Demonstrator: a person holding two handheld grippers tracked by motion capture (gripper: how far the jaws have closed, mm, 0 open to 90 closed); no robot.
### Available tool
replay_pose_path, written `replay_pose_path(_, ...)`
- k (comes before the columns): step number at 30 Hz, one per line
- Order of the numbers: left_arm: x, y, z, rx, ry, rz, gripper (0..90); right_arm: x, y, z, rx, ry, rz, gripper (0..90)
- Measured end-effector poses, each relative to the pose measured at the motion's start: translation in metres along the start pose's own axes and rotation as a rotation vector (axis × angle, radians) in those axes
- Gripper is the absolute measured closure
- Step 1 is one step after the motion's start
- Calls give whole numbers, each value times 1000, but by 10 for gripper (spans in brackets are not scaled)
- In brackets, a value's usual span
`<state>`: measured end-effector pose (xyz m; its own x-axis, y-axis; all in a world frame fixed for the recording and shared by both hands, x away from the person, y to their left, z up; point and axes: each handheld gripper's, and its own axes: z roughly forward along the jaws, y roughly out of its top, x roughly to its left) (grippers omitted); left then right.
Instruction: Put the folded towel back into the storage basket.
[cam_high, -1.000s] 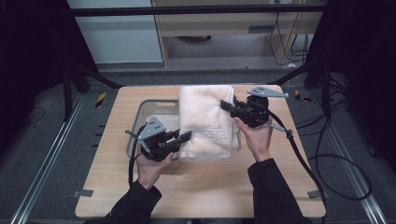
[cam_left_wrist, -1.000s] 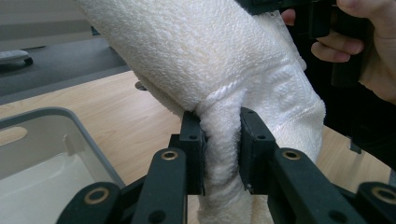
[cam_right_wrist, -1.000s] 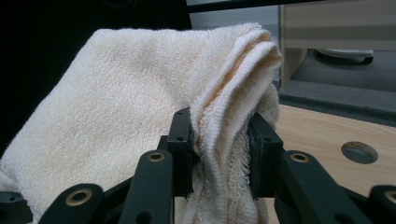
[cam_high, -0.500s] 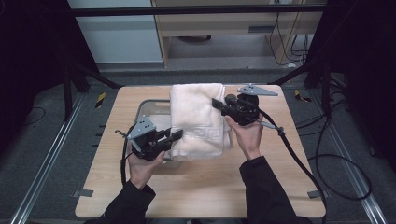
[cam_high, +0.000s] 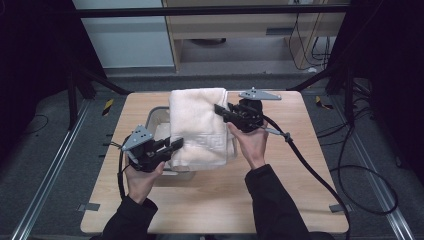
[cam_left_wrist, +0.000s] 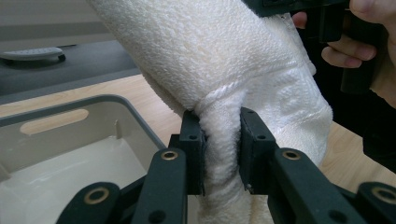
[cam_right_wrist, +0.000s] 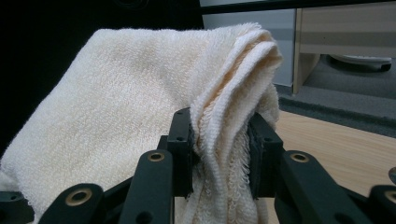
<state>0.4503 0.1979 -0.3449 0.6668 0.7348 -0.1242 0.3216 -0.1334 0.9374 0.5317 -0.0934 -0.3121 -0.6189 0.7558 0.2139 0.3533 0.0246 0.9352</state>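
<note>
A folded cream towel (cam_high: 200, 125) hangs stretched between both grippers above a grey plastic bin (cam_high: 156, 118) on the wooden table. My left gripper (cam_high: 176, 144) is shut on the towel's near left edge, and the cloth (cam_left_wrist: 219, 140) bunches between its black jaws. My right gripper (cam_high: 220, 109) is shut on the towel's far right edge, where several folded layers (cam_right_wrist: 224, 140) are pinched. The bin's pale inside (cam_left_wrist: 70, 172) lies below and left of the left gripper. The towel hides most of the bin in the high view.
The wooden table (cam_high: 280, 195) has bare room in front and to the right. Cables (cam_high: 310, 170) trail from the right gripper off the table's right side. A wooden cabinet (cam_high: 240, 30) stands beyond the far edge. Metal rails (cam_high: 50, 175) run along the floor.
Both grippers have carried the towel leftward across the table, so it now hangs over more of the bin. Both stay shut on it.
</note>
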Motion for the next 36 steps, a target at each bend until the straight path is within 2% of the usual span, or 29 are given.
replay_pose_path(10, 12, 0, -10, -11, 29, -23, 730, 13, 7, 13, -1, 5, -16, 674)
replay_pose_path(36, 42, -2, -36, -17, 80, -83, 730, 38, 13, 52, 13, 37, -9, 674)
